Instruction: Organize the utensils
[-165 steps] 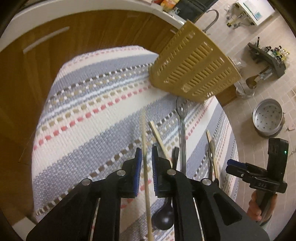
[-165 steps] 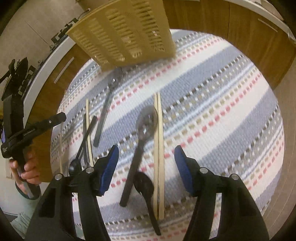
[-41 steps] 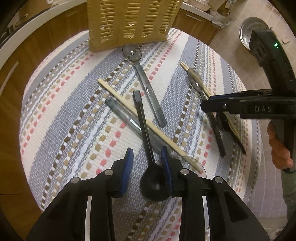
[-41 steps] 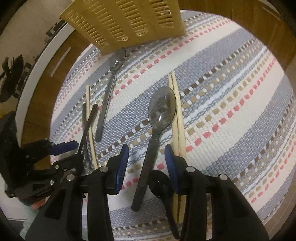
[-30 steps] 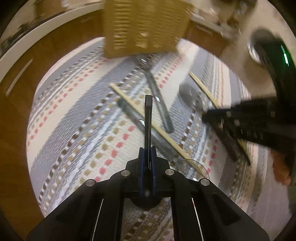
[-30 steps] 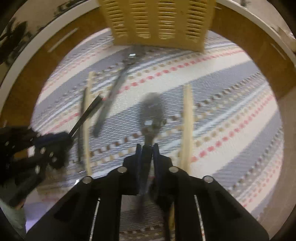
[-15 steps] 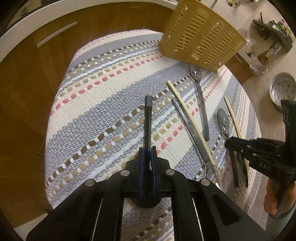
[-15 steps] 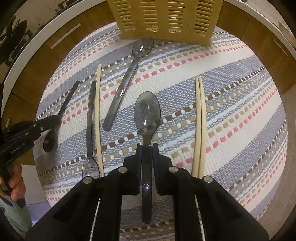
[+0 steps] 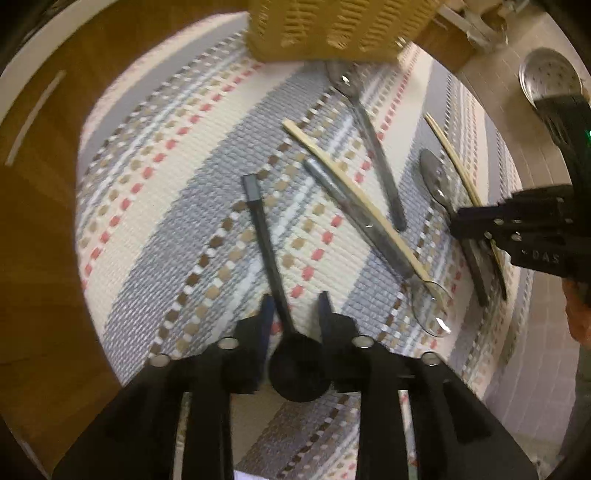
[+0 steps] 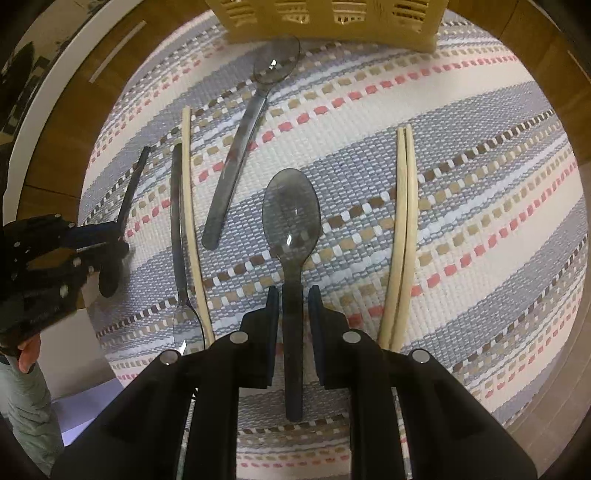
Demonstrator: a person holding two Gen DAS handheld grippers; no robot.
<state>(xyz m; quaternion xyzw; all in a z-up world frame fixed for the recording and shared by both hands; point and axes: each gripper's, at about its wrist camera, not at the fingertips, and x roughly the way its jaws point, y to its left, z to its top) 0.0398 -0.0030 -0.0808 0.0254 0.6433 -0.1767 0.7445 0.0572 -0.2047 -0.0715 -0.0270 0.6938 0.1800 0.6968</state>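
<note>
A black spoon (image 9: pixel 271 258) lies on the striped woven mat (image 9: pixel 155 206), its neck between the fingers of my left gripper (image 9: pixel 295 306). The jaws are opening and the pads stand clear of it. In the right wrist view a translucent grey spoon (image 10: pixel 291 218) lies flat on the mat (image 10: pixel 480 184). Its handle runs between the fingers of my right gripper (image 10: pixel 293 295), whose jaws are opening with a narrow gap on each side. The slotted yellow basket (image 10: pixel 332 18) stands at the mat's far edge.
A pair of chopsticks (image 10: pixel 402 229) lies right of the grey spoon. To its left lie a grey spoon (image 10: pixel 236 158), a single chopstick (image 10: pixel 190 206) and another grey spoon (image 10: pixel 177 221). A perforated steel pot (image 9: pixel 550 77) stands on the tiled floor beyond the mat.
Half a second ago both grippers were shut on their spoons. Both pairs of jaws have since parted, and the black spoon and the grey spoon now rest on the mat.
</note>
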